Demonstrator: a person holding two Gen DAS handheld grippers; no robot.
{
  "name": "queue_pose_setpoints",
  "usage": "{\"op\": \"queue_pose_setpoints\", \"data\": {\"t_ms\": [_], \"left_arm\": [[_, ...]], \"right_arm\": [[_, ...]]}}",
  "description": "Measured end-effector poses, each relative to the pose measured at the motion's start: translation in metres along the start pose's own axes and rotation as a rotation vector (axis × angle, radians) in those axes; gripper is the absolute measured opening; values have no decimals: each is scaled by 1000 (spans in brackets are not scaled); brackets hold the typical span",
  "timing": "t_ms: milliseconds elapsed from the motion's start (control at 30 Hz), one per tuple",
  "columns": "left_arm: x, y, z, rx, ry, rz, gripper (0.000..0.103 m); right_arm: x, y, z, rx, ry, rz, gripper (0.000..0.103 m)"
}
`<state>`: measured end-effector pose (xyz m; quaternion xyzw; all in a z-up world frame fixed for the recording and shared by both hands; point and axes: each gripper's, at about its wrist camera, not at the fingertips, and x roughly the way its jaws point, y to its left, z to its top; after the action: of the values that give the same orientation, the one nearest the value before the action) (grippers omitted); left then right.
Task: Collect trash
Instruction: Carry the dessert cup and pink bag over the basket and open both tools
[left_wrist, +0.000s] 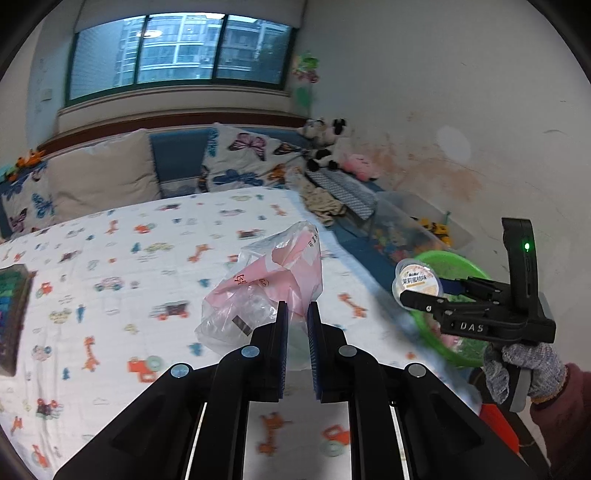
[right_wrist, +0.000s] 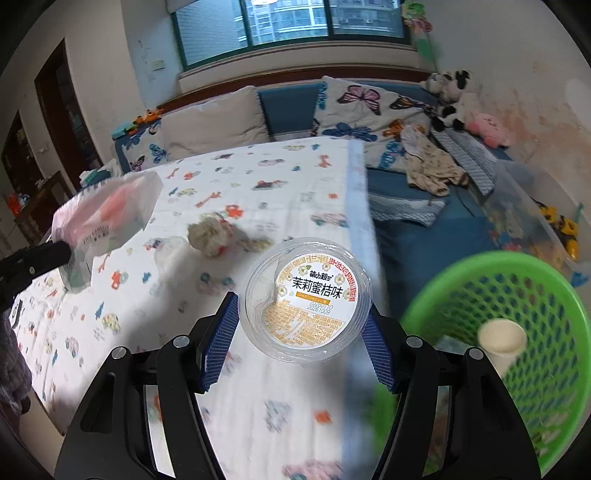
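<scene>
- Left hand-held gripper (left_wrist: 297, 314) is clamped on the plastic bag (left_wrist: 266, 284), lifted clear of the table (left_wrist: 110, 258) for carrying.
- Right hand-held gripper (right_wrist: 299, 321) clamps the lidded cup (right_wrist: 304, 297) beside the green basket (right_wrist: 546, 295), likely for dropping in.

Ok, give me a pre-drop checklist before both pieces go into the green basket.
1. Left gripper shut on the plastic bag: ok.
2. Right gripper holds the clear cup between both fingers: ok.
3. Cup over the green basket: not ok, it is beside the rim, above the table edge.
4. Bag over the basket: not ok, it hangs above the tablecloth.
5. Room in the basket: ok, only a paper cup shows inside.
6. Crumpled wad remains on the table: not ok.
</scene>
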<state>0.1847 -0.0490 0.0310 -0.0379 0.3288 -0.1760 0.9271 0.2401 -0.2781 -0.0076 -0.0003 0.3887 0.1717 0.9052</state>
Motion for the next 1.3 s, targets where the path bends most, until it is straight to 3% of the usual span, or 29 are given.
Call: {"op": "queue_pose_setpoints", "data": {"t_ms": [700, 1300], "left_arm": [[59, -136, 10, 171, 65, -197, 11], [116, -209, -14, 234, 182, -272, 11]], "right_arm": [[-75, -140, -79, 221, 27, -249, 66], [-128, -162, -94, 257, -55, -265, 72]]}}
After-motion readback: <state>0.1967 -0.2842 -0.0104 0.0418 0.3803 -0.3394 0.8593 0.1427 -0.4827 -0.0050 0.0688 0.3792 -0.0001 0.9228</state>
